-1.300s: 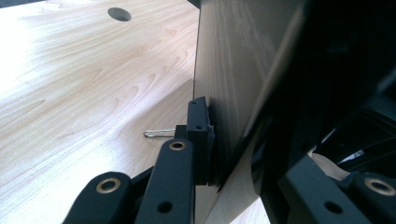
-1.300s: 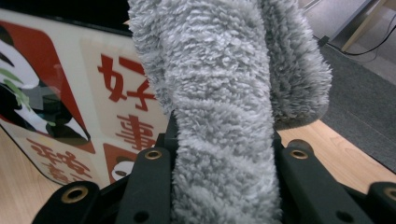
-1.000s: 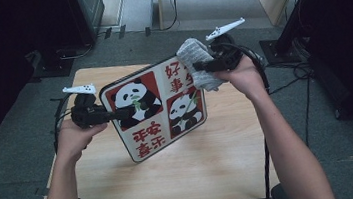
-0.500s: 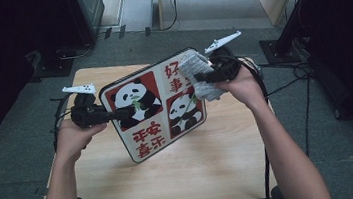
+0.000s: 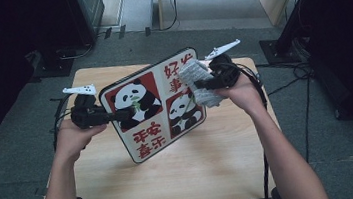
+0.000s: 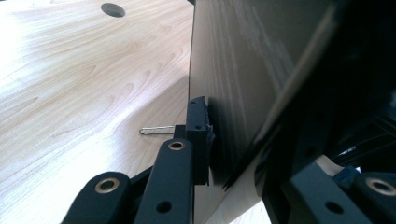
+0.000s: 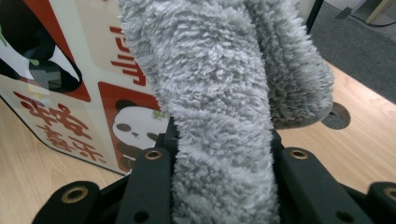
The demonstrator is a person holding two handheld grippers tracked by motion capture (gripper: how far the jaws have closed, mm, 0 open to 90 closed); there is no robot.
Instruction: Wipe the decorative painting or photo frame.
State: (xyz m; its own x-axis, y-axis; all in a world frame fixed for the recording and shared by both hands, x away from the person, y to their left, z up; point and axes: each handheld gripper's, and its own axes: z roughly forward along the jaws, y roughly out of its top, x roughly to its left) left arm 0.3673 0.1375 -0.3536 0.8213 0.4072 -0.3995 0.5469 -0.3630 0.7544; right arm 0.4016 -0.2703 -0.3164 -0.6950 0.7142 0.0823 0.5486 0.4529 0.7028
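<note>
A person tilts a panda-print board (image 5: 157,104) up off the wooden counter (image 5: 173,175), its lower corner resting on the wood, while the left gripper (image 5: 116,115) stays clamped on its left edge, fingers (image 6: 198,135) pinched tight on the panel. The right gripper (image 5: 202,84), fingers closed on a folded grey fluffy cloth (image 7: 219,107), has come down over the past second from above the board's upper right corner until the cloth lies against the printed face. Judging by this, wiping of the board's surface is about to begin.
</note>
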